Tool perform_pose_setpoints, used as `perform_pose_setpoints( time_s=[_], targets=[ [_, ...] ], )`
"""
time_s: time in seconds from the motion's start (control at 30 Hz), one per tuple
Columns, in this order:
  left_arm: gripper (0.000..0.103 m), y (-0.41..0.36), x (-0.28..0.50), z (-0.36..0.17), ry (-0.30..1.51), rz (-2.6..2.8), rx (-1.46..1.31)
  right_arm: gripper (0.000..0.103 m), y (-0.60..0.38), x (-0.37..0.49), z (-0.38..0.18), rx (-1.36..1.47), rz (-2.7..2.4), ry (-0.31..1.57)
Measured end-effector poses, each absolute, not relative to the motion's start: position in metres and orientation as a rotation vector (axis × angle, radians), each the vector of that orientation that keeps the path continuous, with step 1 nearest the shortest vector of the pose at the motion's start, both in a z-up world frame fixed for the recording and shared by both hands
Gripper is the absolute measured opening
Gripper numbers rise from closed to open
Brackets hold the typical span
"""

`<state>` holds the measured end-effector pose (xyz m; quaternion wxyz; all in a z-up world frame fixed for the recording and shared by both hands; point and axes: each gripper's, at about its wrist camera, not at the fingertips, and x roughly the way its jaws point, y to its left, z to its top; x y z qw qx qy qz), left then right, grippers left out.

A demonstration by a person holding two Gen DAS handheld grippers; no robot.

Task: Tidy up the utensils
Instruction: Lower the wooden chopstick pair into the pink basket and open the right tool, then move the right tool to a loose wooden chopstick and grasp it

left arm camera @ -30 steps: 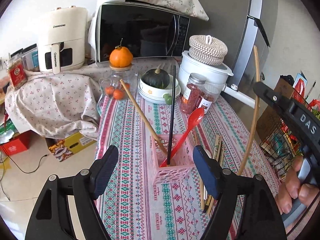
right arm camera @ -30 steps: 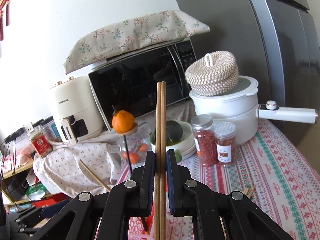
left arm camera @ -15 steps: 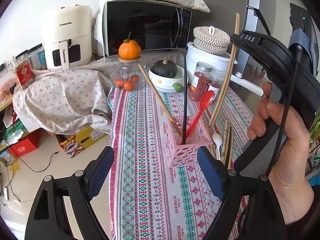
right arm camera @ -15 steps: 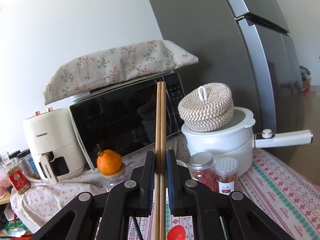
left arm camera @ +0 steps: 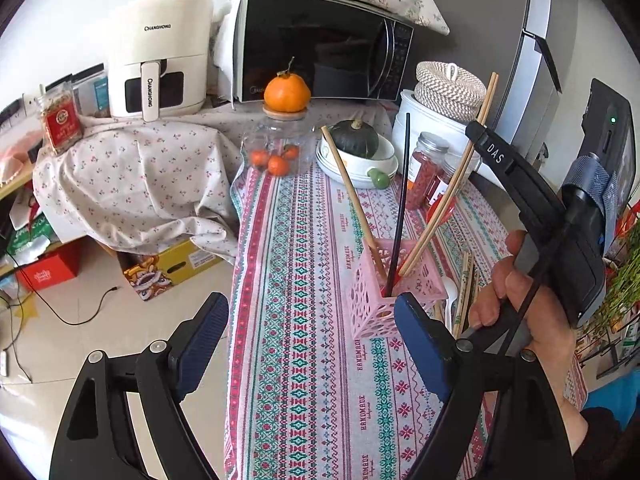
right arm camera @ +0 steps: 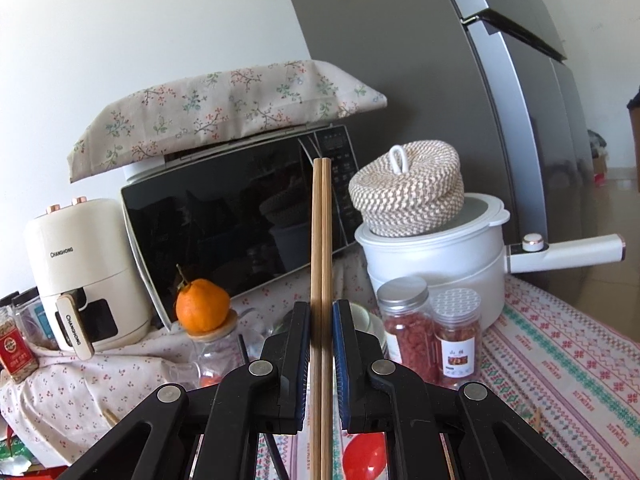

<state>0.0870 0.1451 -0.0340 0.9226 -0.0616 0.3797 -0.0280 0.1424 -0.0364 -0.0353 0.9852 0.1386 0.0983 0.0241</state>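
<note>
The right tool (right arm camera: 321,344) is clamped on a pair of wooden chopsticks (right arm camera: 321,240) that stand straight up between its blue pads. In the left wrist view that same pair (left arm camera: 448,196) leans steeply, its lower ends dipping into the pink basket (left arm camera: 390,300) on the bench (left arm camera: 296,264), whose patterned cloth reaches the near edge. The basket stands toward the right edge, about midway along the bench — already holding a single wooden chopstick (left arm camera: 348,188), a black chopstick (left arm camera: 400,204) and a red spoon (right arm camera: 362,456) whose bowl shows low in the right wrist view. The left tool (left arm camera: 310,336) hovers above the bench's near part with its pads spread wide and nothing between them; its right pad is just in front of the basket. More chopsticks (left arm camera: 466,288) lie flat on the cloth beside the basket, near the right edge. The hand (left arm camera: 520,304) gripping the right tool shows there too.
</note>
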Motion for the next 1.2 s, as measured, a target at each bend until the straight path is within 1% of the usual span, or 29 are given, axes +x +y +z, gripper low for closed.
perform_pose_setpoints(
  time_s=[0.17, 0.27, 0.33, 0.37, 0.43, 0.57, 0.63, 0.77, 0.93, 1.07, 1.2],
  targets=[
    [0.087, 0.144, 0.091, -0.037, 0.79, -0.052, -0.134, 0.012, -0.038, 0.138, -0.041, 0.269, 0.098, 0.238],
    [0.087, 0.141, 0.093, -0.038, 0.797, -0.055, -0.142, 0.017, -0.041, 0.134, -0.039, 0.246, 0.129, 0.27],
    [0.087, 0.137, 0.094, -0.039, 0.803, -0.057, -0.139, 0.027, -0.045, 0.13, -0.035, 0.228, 0.146, 0.289],
    [0.087, 0.135, 0.094, -0.04, 0.806, -0.06, -0.137, 0.029, -0.048, 0.128, -0.033, 0.216, 0.15, 0.3],
    [0.087, 0.129, 0.095, -0.041, 0.816, -0.063, -0.135, 0.039, -0.055, 0.124, -0.03, 0.194, 0.167, 0.329],
    [0.087, 0.117, 0.097, -0.045, 0.84, -0.081, -0.144, 0.051, -0.076, 0.115, -0.027, 0.16, 0.184, 0.389],
    [0.087, 0.11, 0.099, -0.048, 0.852, -0.094, -0.147, 0.063, -0.089, 0.112, -0.028, 0.144, 0.185, 0.419],
    [0.088, 0.094, 0.1, -0.054, 0.877, -0.118, -0.134, 0.069, -0.117, 0.105, -0.032, 0.126, 0.154, 0.464],
    [0.089, 0.078, 0.104, -0.064, 0.916, -0.139, -0.122, 0.079, -0.153, 0.104, -0.045, 0.157, 0.103, 0.524],
    [0.089, 0.068, 0.107, -0.074, 0.95, -0.154, -0.115, 0.082, -0.174, 0.113, -0.064, 0.161, 0.075, 0.617],
    [0.089, 0.062, 0.112, -0.083, 0.984, -0.168, -0.11, 0.084, -0.187, 0.13, -0.091, 0.167, 0.073, 0.763]
  ],
)
